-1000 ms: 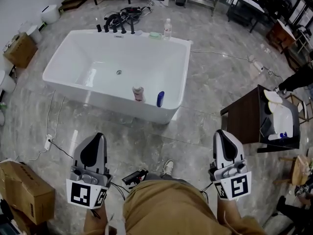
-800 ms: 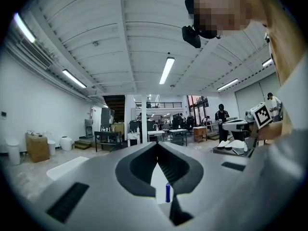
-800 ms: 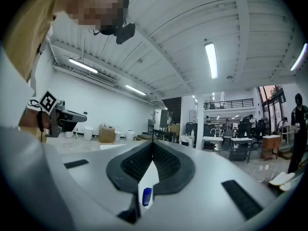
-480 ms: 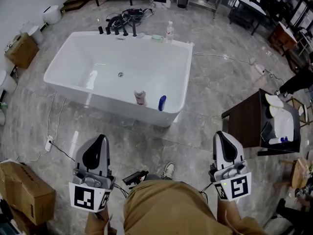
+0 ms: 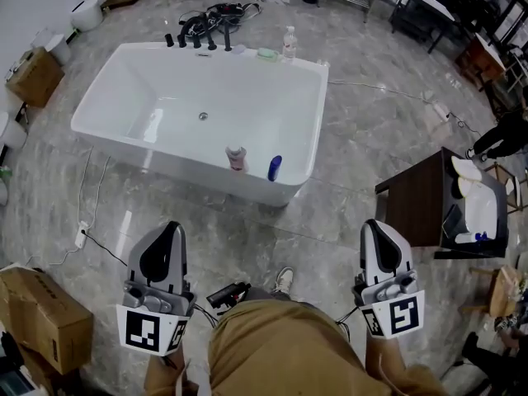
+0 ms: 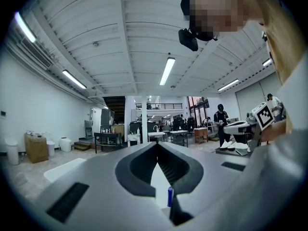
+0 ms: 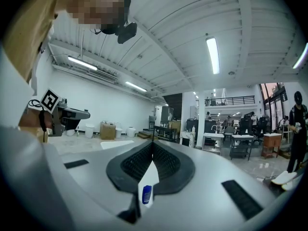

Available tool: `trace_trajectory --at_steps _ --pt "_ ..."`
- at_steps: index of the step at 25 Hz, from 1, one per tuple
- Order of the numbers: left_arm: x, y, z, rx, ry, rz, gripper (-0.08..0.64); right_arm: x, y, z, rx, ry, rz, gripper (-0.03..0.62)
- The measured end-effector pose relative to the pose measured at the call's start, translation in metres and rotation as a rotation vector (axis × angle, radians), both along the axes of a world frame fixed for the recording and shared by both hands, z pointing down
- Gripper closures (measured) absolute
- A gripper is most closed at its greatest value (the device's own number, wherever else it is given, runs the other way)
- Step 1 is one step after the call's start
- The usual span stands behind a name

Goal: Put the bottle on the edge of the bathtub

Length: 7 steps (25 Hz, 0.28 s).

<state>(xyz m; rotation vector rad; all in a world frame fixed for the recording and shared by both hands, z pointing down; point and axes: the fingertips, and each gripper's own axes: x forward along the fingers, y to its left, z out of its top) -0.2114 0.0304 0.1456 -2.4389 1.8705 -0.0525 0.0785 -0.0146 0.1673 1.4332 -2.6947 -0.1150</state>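
1. I saw the left gripper (image 5: 171,228) held level over the marble floor (image 5: 355,139), its jaws clenched together with nothing in them.
2. The right gripper (image 5: 371,223) matched it on the other side: jaws pressed shut, empty.
3. The blue bottle (image 5: 274,167) sat inside the white bathtub (image 5: 319,114), close to the near wall and just beside a pink-and-white bottle (image 5: 236,157).
4. Both grippers were well apart from the tub.
5. On the far rim stood a clear bottle (image 5: 289,44) next to a green soap bar (image 5: 266,53) and black taps (image 5: 198,41).
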Motion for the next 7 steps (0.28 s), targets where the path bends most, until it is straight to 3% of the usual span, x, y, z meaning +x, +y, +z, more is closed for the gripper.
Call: trace_trajectory --at_steps 7 --pt "0.0018 -0.0087 0.0038 -0.008 -0.001 0.003 0.554 -0.0001 -0.0073 0.0027 -0.006 0.002 -0.001 0.588"
